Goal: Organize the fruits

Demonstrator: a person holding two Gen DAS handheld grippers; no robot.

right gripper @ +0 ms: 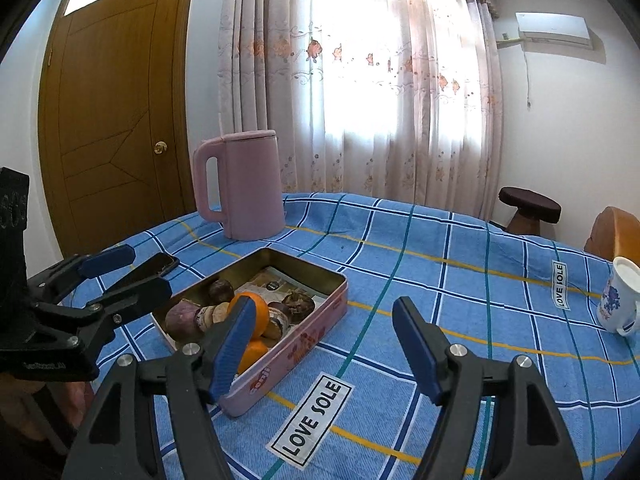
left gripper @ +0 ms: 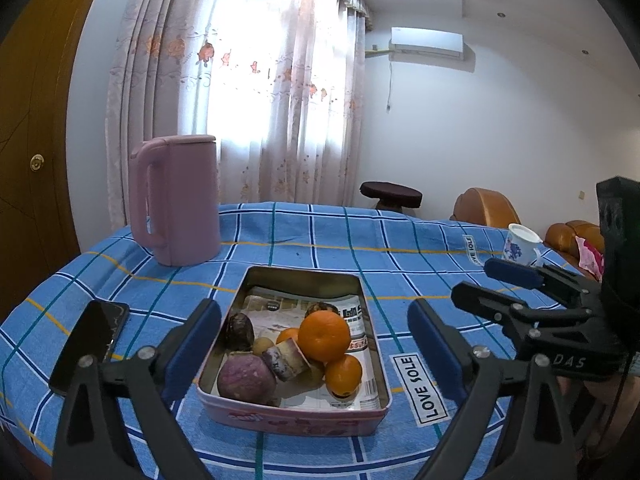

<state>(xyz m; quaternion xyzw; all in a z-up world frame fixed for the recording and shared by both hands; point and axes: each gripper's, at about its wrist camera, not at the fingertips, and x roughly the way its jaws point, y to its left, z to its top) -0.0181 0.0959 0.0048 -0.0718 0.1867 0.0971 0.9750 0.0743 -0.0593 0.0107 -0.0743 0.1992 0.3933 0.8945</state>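
a: going left to right, what's on the table (left gripper: 280, 240)?

b: a dark phone (left gripper: 90, 344) near the left edge, a pink kettle (left gripper: 176, 200) towards the far left corner, then the pink tin (left gripper: 296, 420) in the middle near the front edge. a flowered cup (left gripper: 520, 246) stands at the far right edge.

a: and the fruit?

b: all in the tin, on printed paper. purple sweet potatoes (left gripper: 244, 378) on the left side, a cut piece beside them, a big orange (left gripper: 324, 336) on top of the pile and a smaller orange (left gripper: 343, 374) to its right. nothing loose on the cloth that i can see.

a: the grippers?

b: left gripper (left gripper: 314, 352) has its jaws released wide, straddling the tin without touching it, nothing between the pads. right gripper (right gripper: 324, 346) is also released, jaws apart over the cloth just right of the tin, holding nothing.

a: so which step?

b: my guess is the sorting is about done, or a new pick is being lined up. a next pick would call for dropping onto the top orange first, since it's perched and could roll.

a: any writing?

b: white tags on the cloth read "love sole". the right gripper's body shows "das". the print on the tin and the paper is too small to read.
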